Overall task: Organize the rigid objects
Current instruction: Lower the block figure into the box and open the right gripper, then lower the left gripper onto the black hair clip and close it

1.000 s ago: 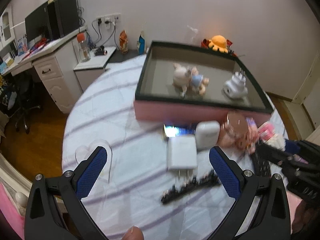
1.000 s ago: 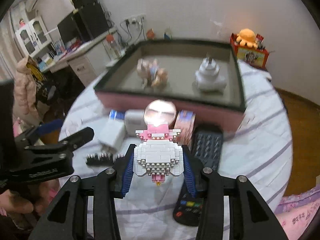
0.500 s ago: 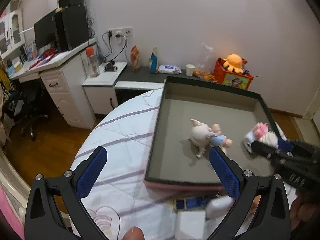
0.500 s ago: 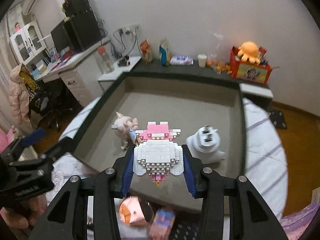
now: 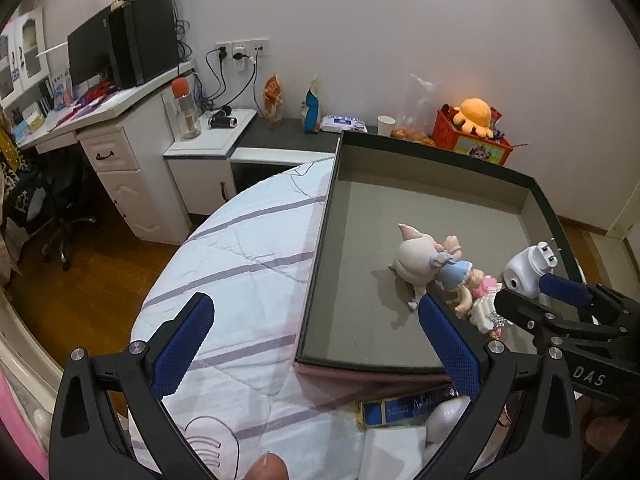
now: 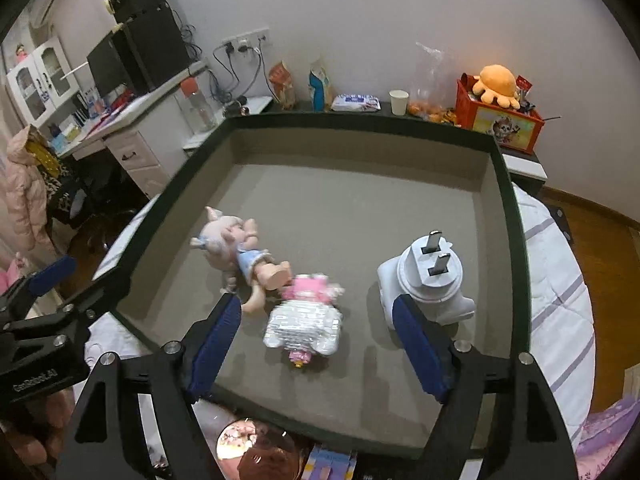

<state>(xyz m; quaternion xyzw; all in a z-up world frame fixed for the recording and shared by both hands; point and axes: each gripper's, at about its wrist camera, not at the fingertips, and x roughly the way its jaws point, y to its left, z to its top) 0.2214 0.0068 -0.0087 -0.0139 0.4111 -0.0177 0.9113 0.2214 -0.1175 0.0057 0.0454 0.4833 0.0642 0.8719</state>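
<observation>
The pink and white block figure [image 6: 306, 322] lies on the grey floor of the dark-rimmed tray [image 6: 360, 124], just past my right gripper [image 6: 318, 330], which is open and empty around it. A pig doll [image 6: 240, 254] lies to its left and a white plug adapter [image 6: 430, 280] to its right. In the left wrist view the block figure [image 5: 486, 308] shows beside the doll [image 5: 432, 266] in the tray [image 5: 320, 248]. My left gripper [image 5: 316, 338] is open and empty above the tray's near left corner.
The tray rests on a round table with a striped white cloth [image 5: 240, 248]. A blue box [image 5: 404, 410] and a white object lie before the tray. A round pink mirror [image 6: 256, 452] sits below the tray's front wall. A desk [image 5: 120, 128] stands left.
My right gripper carried the block figure from the table over the tray, opened and let it go onto the tray floor. My left gripper rose and moved toward the tray.
</observation>
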